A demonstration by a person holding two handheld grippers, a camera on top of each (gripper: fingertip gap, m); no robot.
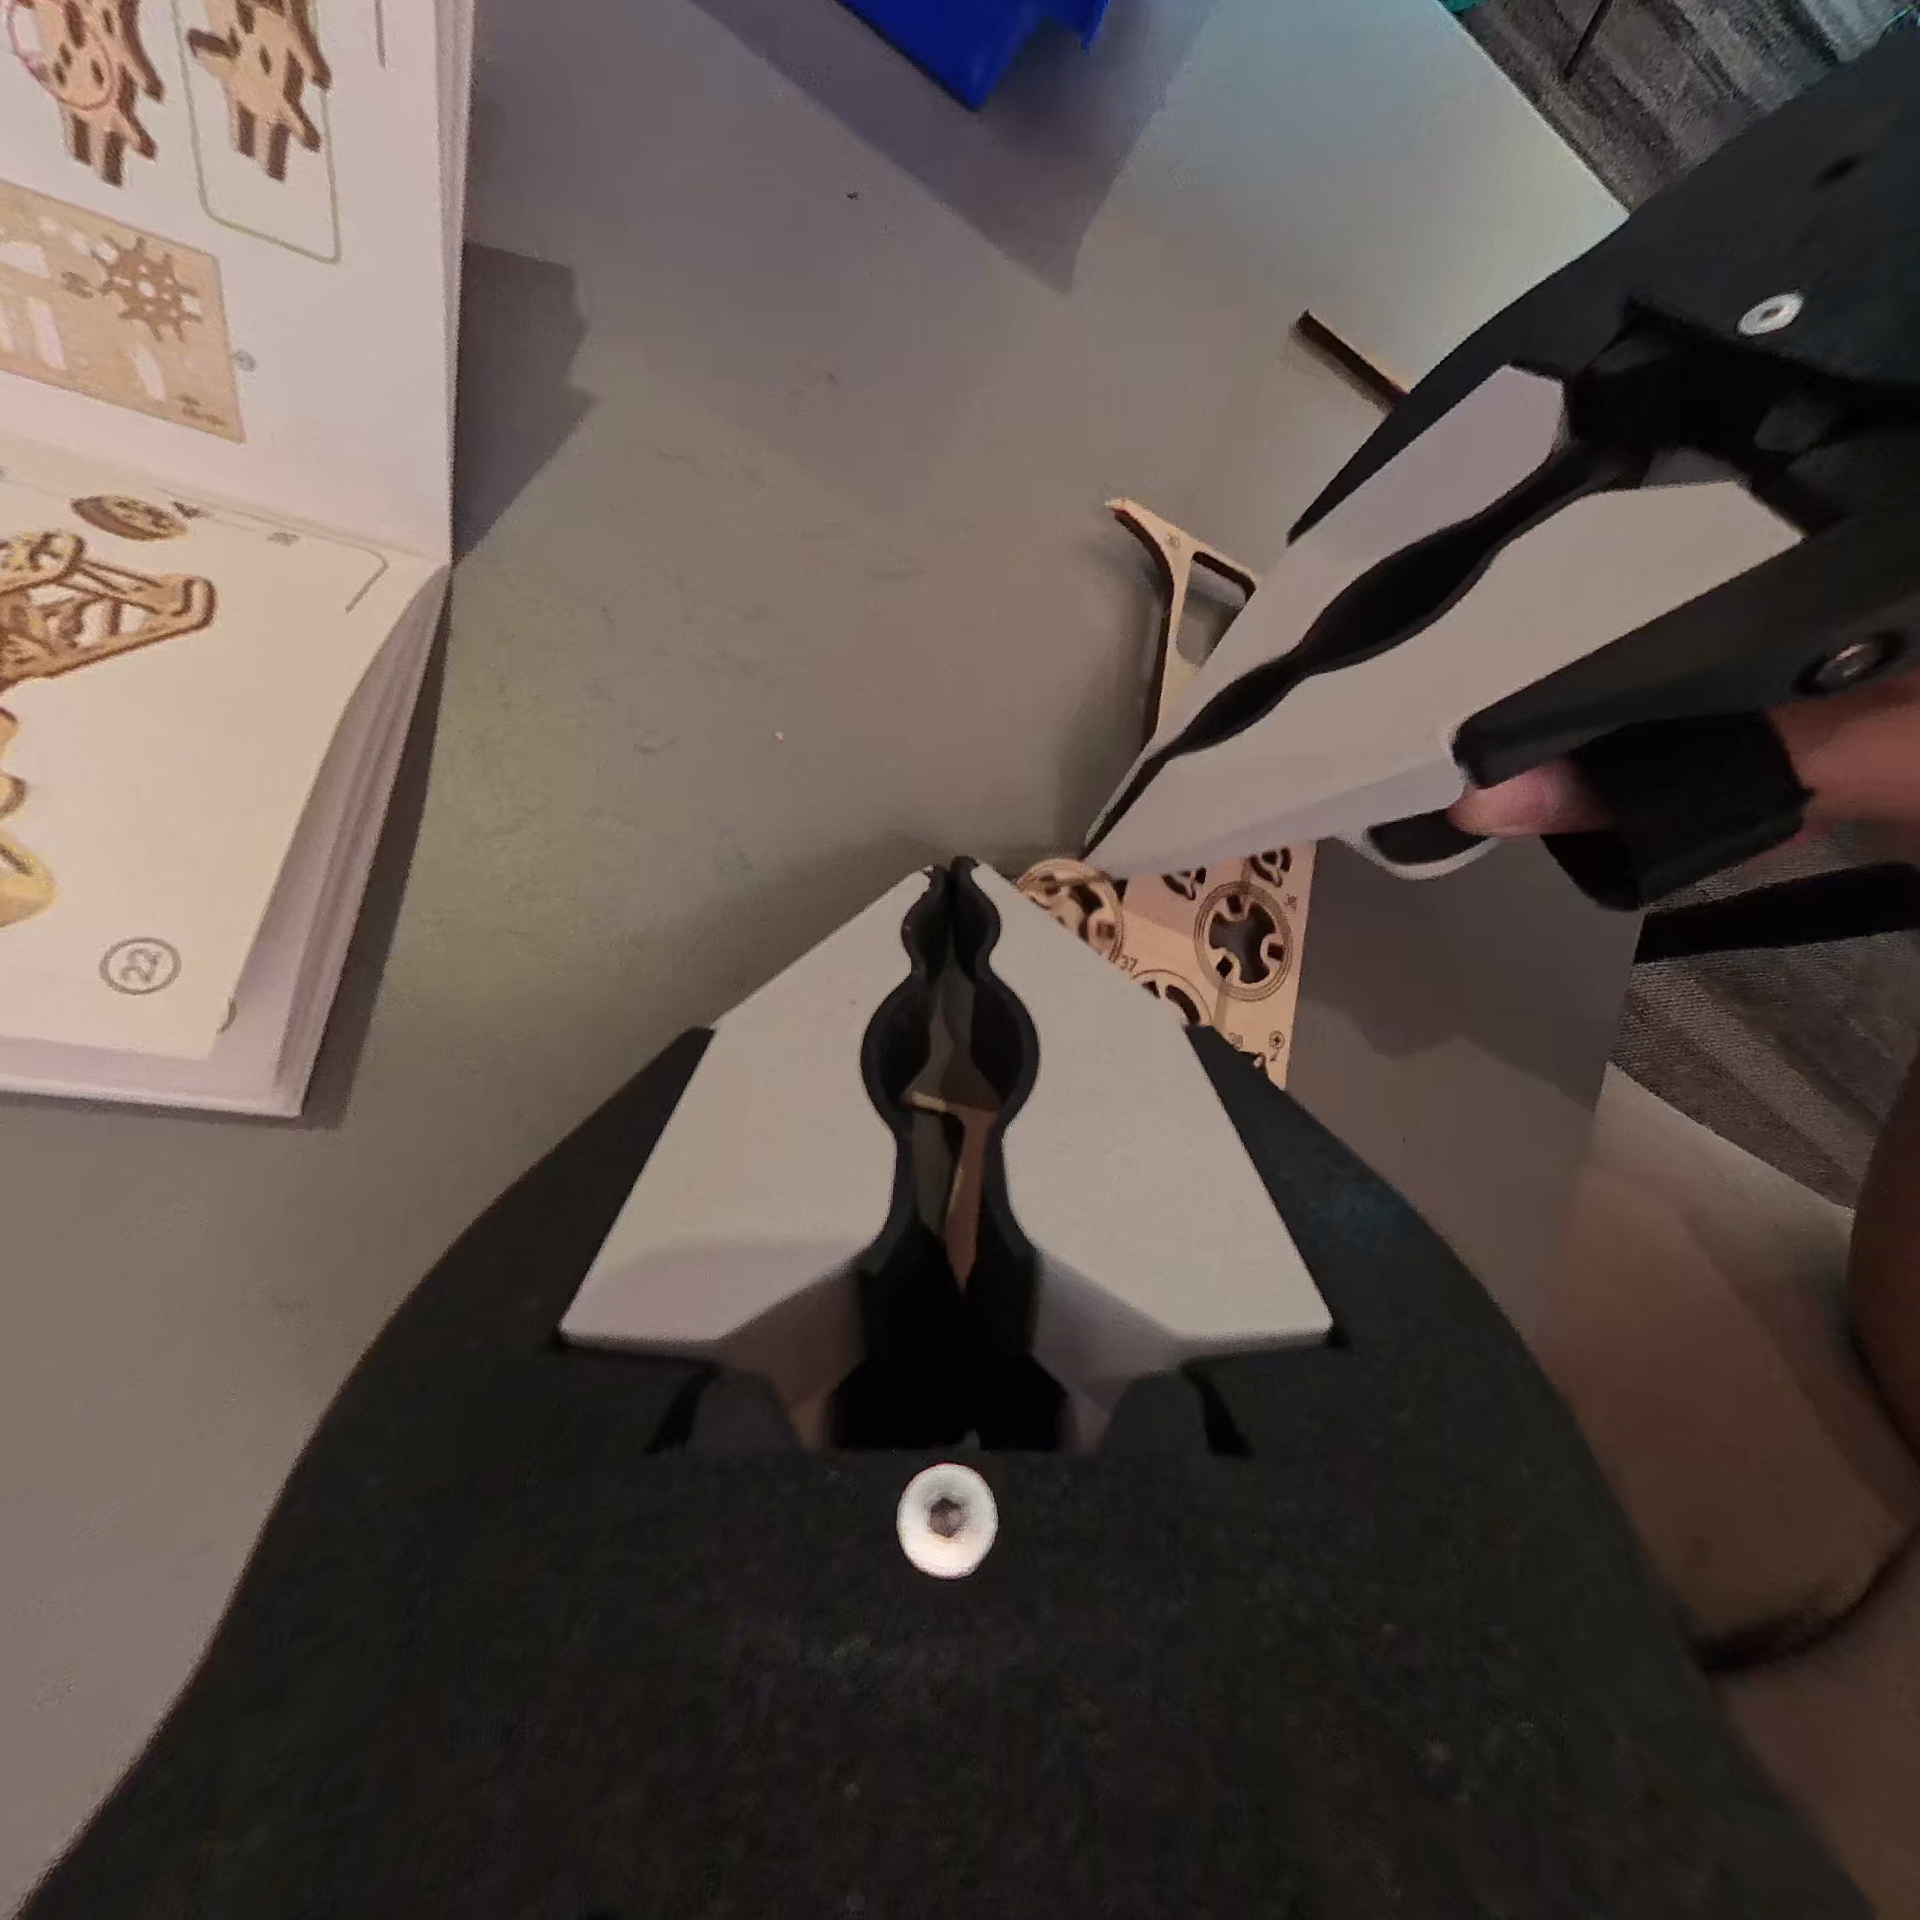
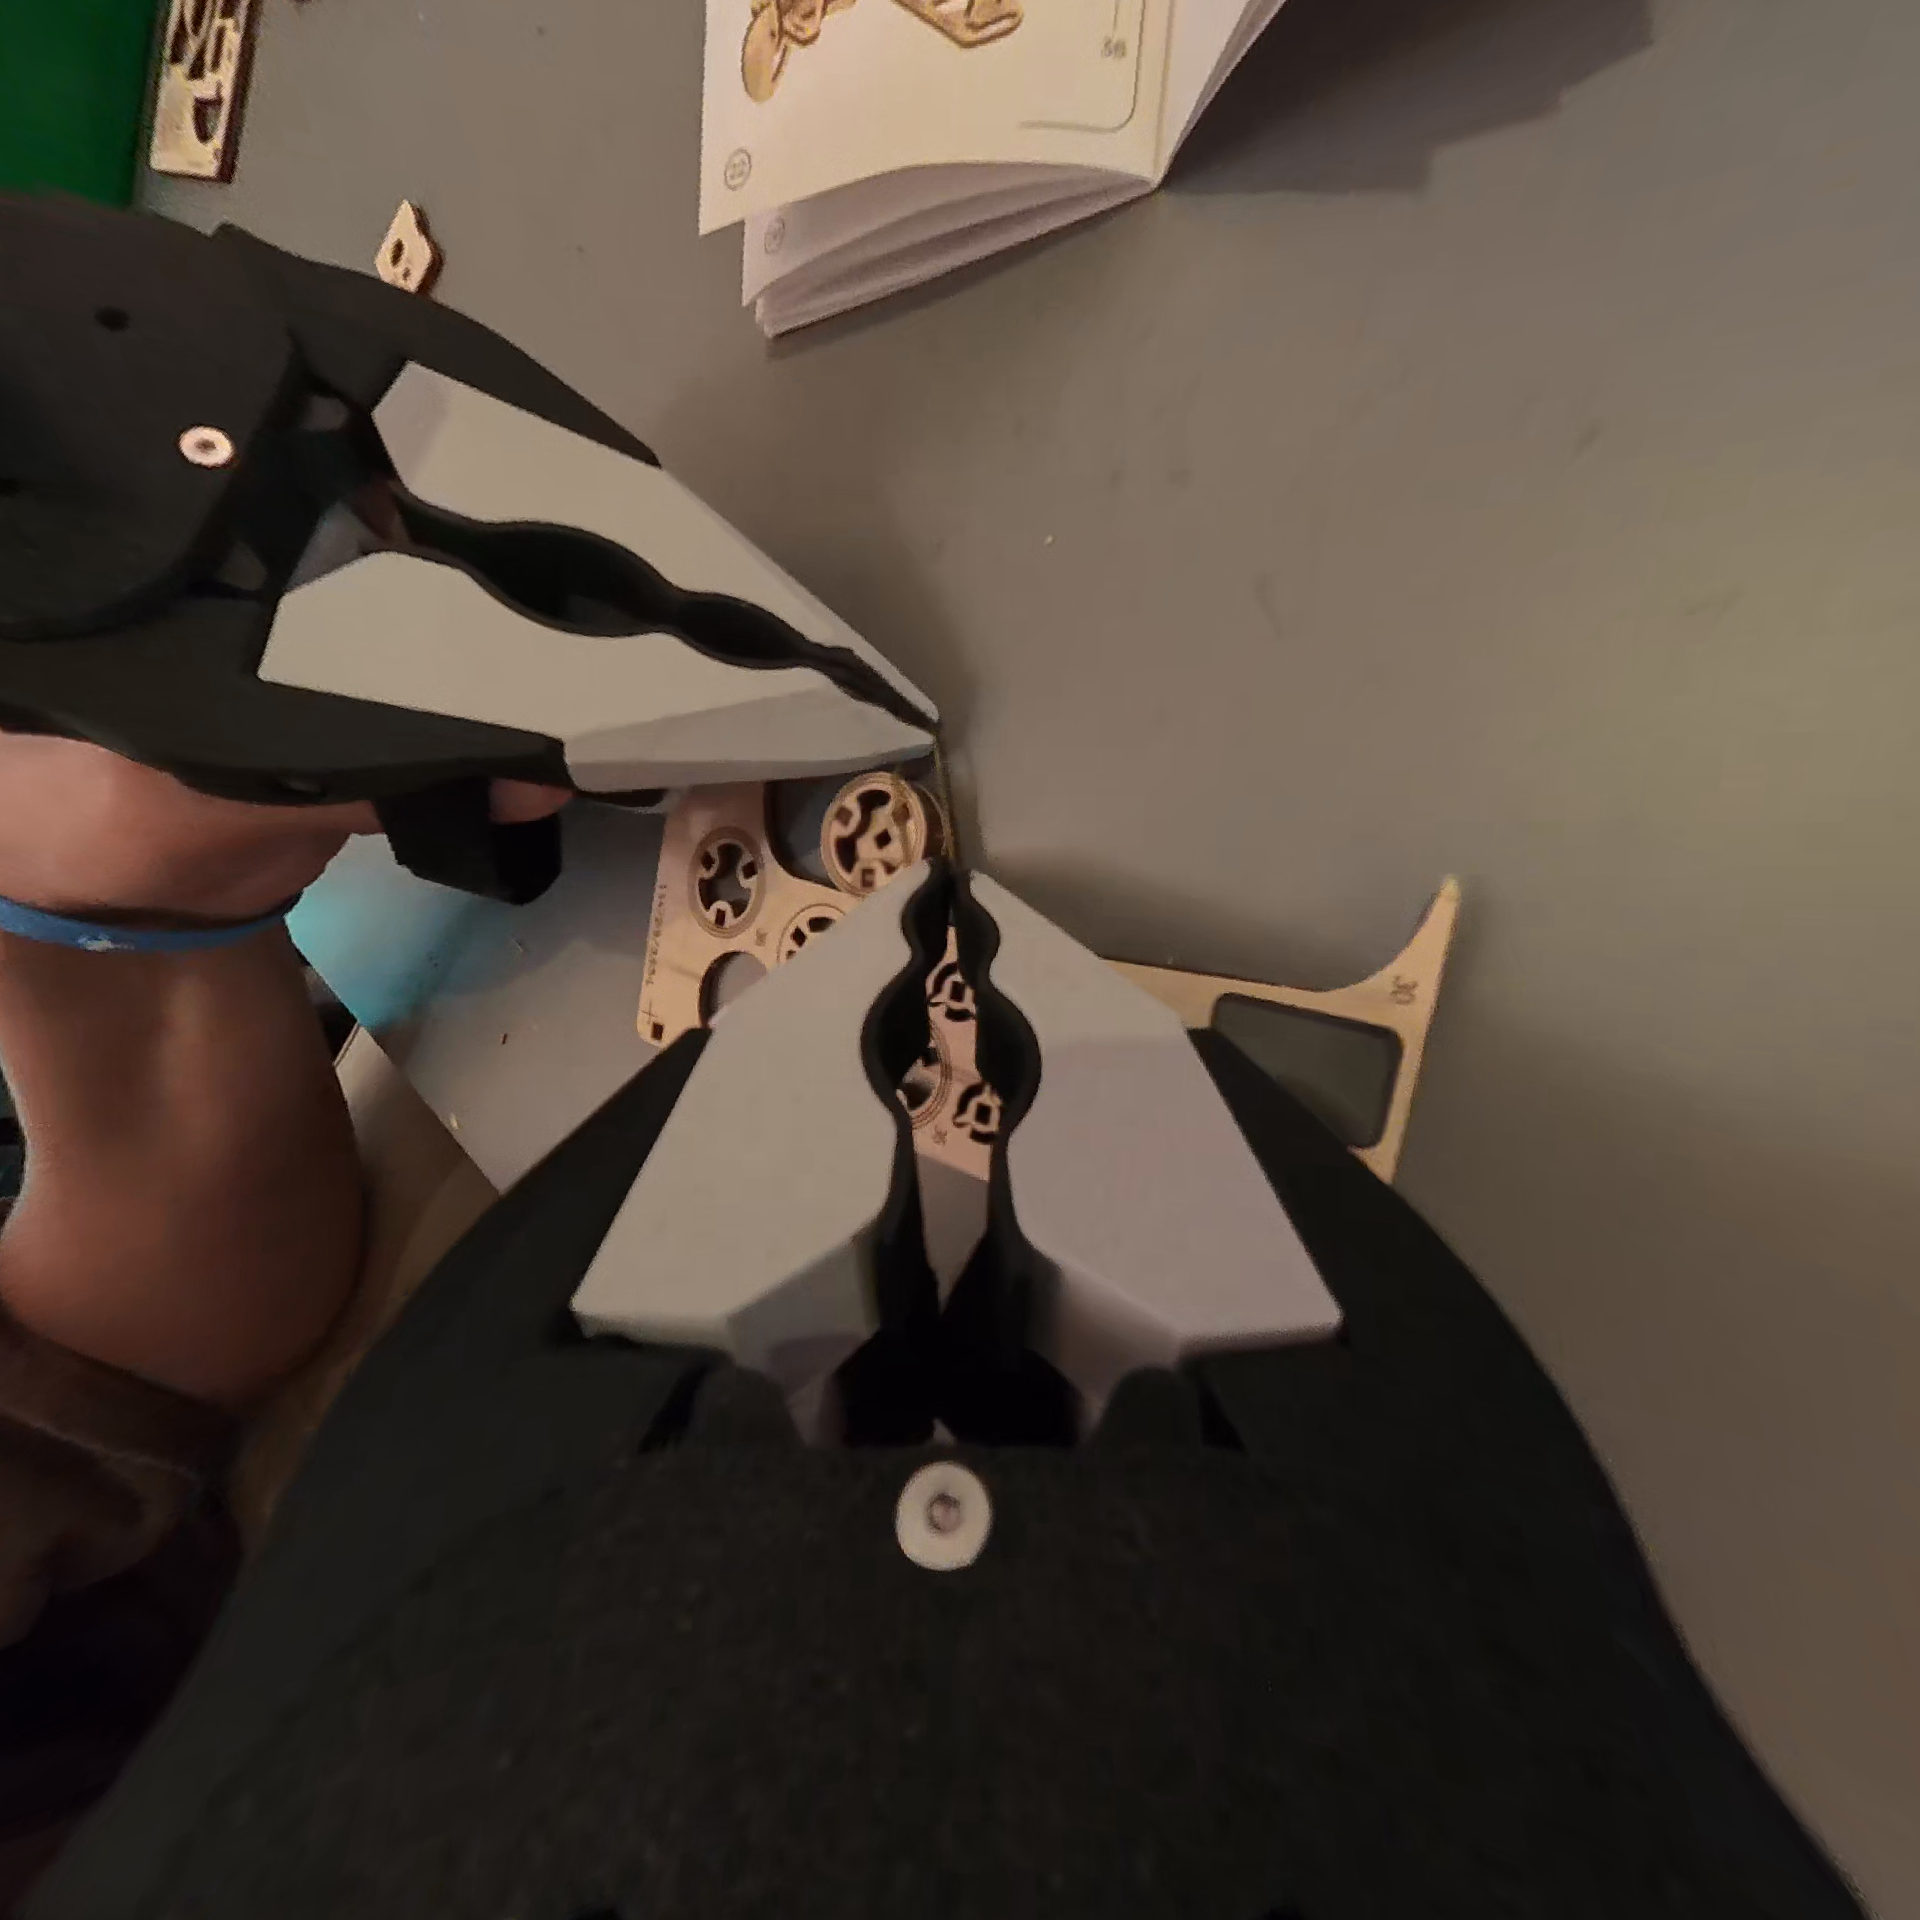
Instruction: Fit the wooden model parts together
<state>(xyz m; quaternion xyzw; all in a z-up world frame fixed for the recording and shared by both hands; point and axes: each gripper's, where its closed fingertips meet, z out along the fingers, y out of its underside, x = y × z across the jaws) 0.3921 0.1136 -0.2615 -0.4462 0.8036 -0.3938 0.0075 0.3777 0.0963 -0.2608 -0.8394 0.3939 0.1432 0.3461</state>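
On the grey table (image 2: 1455, 520): both grippers meet tip to tip over the wooden parts sheet (image 2: 707, 914).

An open instruction booklet (image 1: 208, 623) lies well apart at the far side. The sheet, cut with round wheel shapes, lies flat directly beneath the tips. The left gripper (image 1: 954, 878) is closed, a thin wooden sliver (image 1: 961, 1195) visible between its jaws. The right gripper (image 2: 951, 883) is near-closed; whether it pinches anything cannot be determined. Judgement: align the small piece squarely before pressing, and keep the sheet from sliding.
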